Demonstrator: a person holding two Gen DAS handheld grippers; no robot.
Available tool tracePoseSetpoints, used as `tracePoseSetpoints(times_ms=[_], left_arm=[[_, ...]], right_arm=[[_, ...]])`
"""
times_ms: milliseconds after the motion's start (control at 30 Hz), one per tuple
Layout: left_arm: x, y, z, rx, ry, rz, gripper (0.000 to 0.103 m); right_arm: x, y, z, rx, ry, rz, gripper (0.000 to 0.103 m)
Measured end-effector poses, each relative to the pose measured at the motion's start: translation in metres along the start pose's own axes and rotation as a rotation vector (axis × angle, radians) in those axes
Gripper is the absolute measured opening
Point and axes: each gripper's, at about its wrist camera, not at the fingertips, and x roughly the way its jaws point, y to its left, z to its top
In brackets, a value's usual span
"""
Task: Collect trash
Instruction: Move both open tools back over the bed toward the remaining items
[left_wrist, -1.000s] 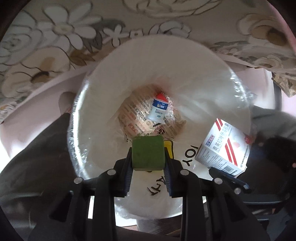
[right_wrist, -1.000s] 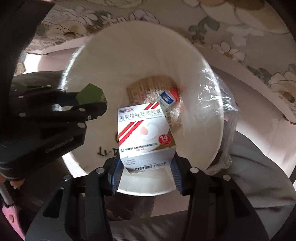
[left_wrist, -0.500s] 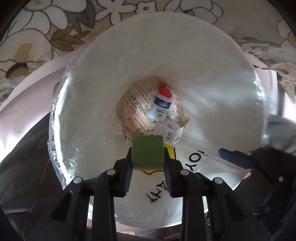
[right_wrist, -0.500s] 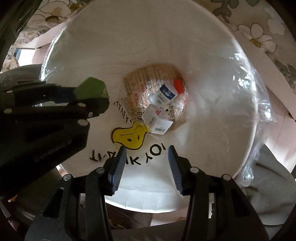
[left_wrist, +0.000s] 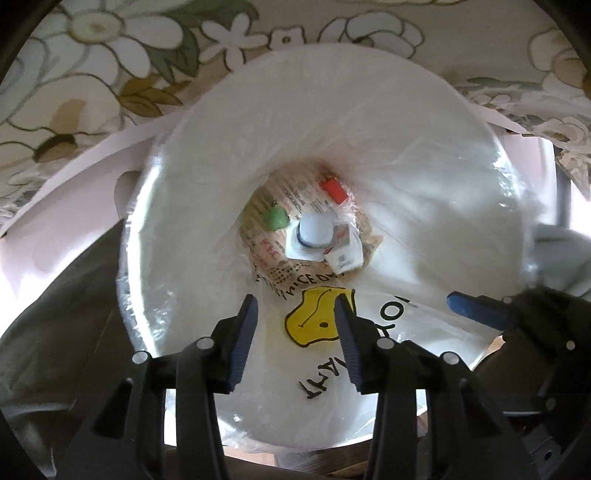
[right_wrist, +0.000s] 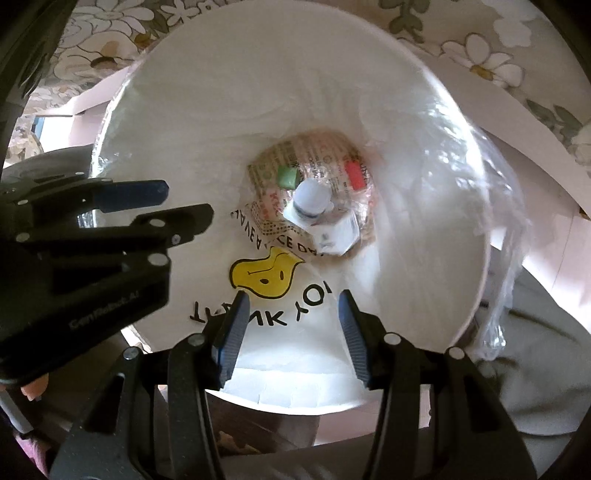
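A white bin (left_wrist: 424, 122) lined with a plastic bag fills both views (right_wrist: 424, 122). At its bottom lie a green block (left_wrist: 275, 218), a white bottle (left_wrist: 314, 230), its red cap (left_wrist: 334, 188) and a small white medicine box (left_wrist: 345, 254). The same green block (right_wrist: 288, 176), bottle (right_wrist: 312, 195) and box (right_wrist: 336, 232) show in the right wrist view. My left gripper (left_wrist: 297, 317) is open and empty above the bin mouth. My right gripper (right_wrist: 291, 317) is open and empty beside it, over the near rim.
A floral cloth (left_wrist: 92, 66) lies behind the bin, with a pale sheet edge (left_wrist: 92, 147) along it. The bag carries a yellow smiley print (right_wrist: 264, 275). Grey fabric (right_wrist: 535, 350) sits at the right of the bin.
The right gripper opened and dropped the medicine box into the bin. Then the left gripper opened and the green block fell to the bottom. The bottle shifted among the trash.
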Motion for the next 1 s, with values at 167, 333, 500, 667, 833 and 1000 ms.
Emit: tracePoseSetpoints(times_ms=[167, 333, 500, 667, 833, 1000], left_arm=[[-0.019, -0.003, -0.01, 0.028, -0.047, 0.037, 0.046], [-0.043, -0.002, -0.024, 0.05, -0.085, 0.054, 0.05], [-0.074, -0.005, -0.039, 0.092, -0.159, 0.104, 0.05], [-0.103, -0.005, -0.051, 0.119, -0.227, 0.135, 0.056], [-0.133, -0.007, -0.065, 0.142, -0.3, 0.17, 0.06], [-0.162, -0.015, -0.076, 0.16, -0.392, 0.201, 0.07]], right_arm=[[-0.025, 0.005, -0.011, -0.019, -0.046, -0.019, 0.051], [-0.052, 0.009, -0.027, -0.052, -0.118, -0.054, 0.051], [-0.069, 0.016, -0.042, -0.087, -0.175, -0.086, 0.051], [-0.098, 0.021, -0.06, -0.112, -0.229, -0.103, 0.054], [-0.119, 0.028, -0.078, -0.146, -0.284, -0.144, 0.054], [-0.144, 0.033, -0.094, -0.156, -0.353, -0.175, 0.063]])
